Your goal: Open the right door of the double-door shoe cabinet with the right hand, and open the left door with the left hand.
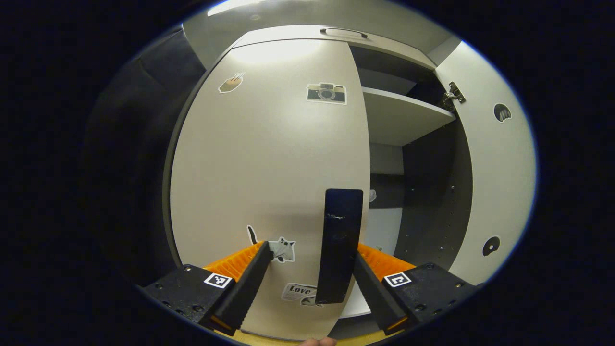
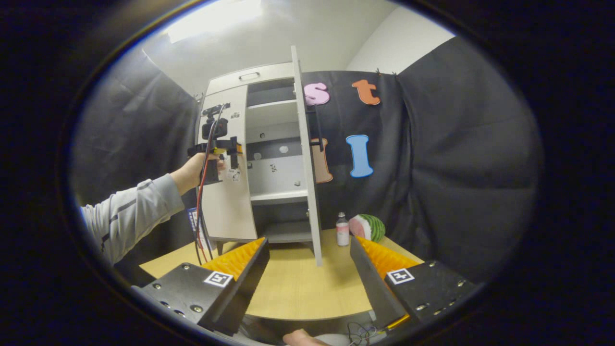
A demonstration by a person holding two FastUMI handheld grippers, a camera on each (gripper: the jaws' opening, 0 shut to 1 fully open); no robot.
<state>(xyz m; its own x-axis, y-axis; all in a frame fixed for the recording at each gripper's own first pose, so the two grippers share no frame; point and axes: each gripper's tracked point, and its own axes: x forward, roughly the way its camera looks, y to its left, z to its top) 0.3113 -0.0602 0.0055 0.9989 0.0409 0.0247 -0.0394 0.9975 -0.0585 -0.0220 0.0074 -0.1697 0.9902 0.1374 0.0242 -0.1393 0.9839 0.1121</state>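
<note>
the shoe cabinet (image 2: 240, 77) stands on a pale wooden table (image 2: 298, 288) in the right gripper view, its right door (image 2: 305, 158) swung fully out so that its edge faces the camera, and its left door (image 2: 226, 202) closed flat against the frame. inside, a high shelf (image 2: 270, 115), a lower shelf (image 2: 278, 196) and the bottom board are bare; small stickers dot the back panel. in the left gripper view the left door (image 1: 269, 168) is just ahead, with a camera sticker (image 1: 326, 92) near its top and a dark vertical handle (image 1: 340, 245) by its free edge. the left gripper (image 1: 310, 257) has its jaws spread wide, the handle standing between them closer to one finger; whether any finger touches it cannot be told. the same gripper (image 2: 217, 156) shows farther off, held by a hand (image 2: 192, 170) in a grey sleeve (image 2: 129, 211) against that door. the right gripper (image 2: 307, 252) hangs back over the table, jaws wide and holding nothing. beside the cabinet sit a small bottle (image 2: 342, 229) and a watermelon slice (image 2: 367, 227).
</note>
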